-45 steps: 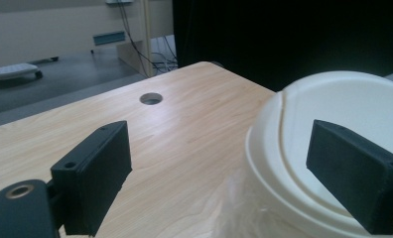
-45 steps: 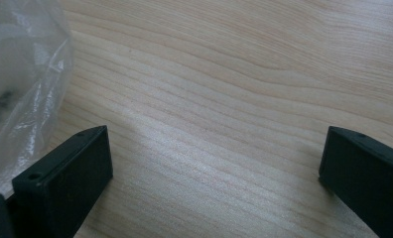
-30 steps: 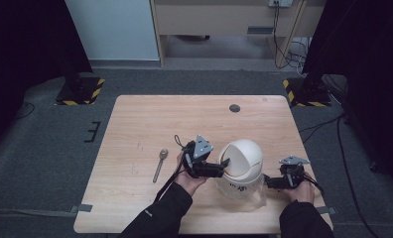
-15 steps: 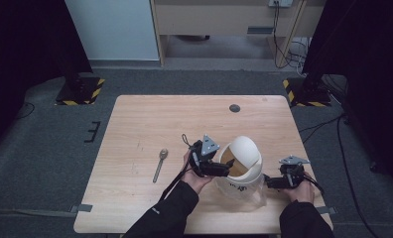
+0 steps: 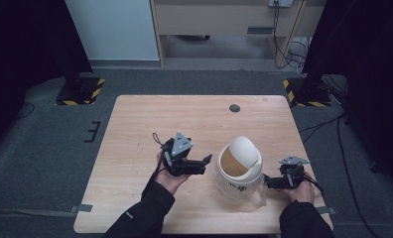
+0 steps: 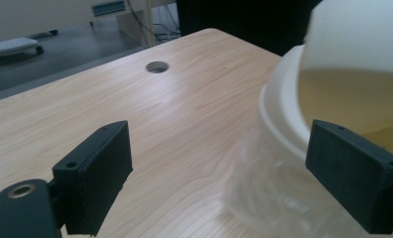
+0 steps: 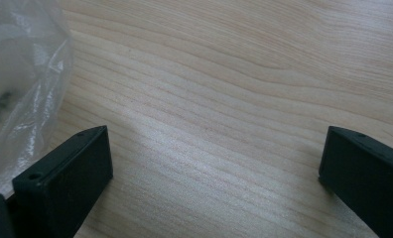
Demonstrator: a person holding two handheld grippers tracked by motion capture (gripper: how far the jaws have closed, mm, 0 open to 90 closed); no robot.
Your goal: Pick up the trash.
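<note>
A white swing-lid bin [image 5: 239, 166], lined with a clear plastic bag [image 7: 21, 84], stands on the wooden table [image 5: 184, 119], near its front edge and well forward of the round cable hole [image 5: 234, 108]. The left gripper [image 5: 204, 161] hangs just left of the bin, jaws spread wide and holding nothing; the right gripper [image 5: 266, 181] lies low at the bin's right base, likewise wide open and empty. A careless closing there would likely pinch only the loose liner, and a sideways nudge could tip the light bin over.
</note>
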